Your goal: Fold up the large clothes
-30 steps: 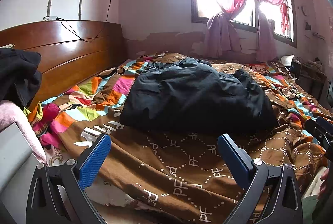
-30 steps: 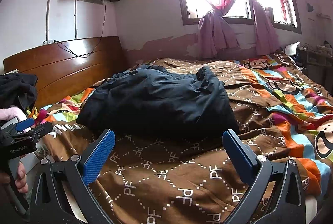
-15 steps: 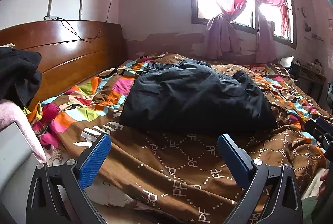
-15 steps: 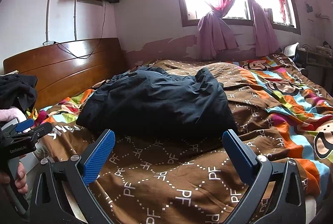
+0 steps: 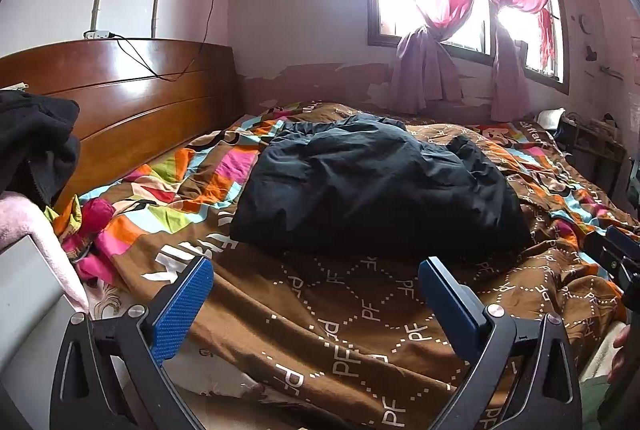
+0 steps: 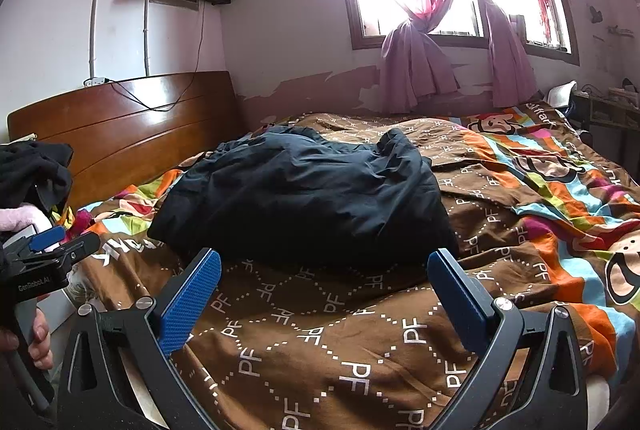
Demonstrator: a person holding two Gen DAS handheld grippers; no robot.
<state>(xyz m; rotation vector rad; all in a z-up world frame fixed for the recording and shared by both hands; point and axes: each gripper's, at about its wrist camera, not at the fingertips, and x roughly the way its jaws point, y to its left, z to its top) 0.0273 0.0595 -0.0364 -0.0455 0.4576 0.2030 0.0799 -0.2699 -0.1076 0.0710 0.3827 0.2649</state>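
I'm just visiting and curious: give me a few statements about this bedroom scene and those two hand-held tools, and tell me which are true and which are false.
1. A dark jacket lies bunched on the patterned bedspread. True.
2. The right gripper is clamped on the jacket. False: its jaws stand wide apart, short of the jacket, holding nothing.
3. The left gripper has its jaws open too. True.
4. The curtains are spread flat across the window. False: they are gathered and tied into bunches.
5. The headboard is white metal. False: it is brown wood.
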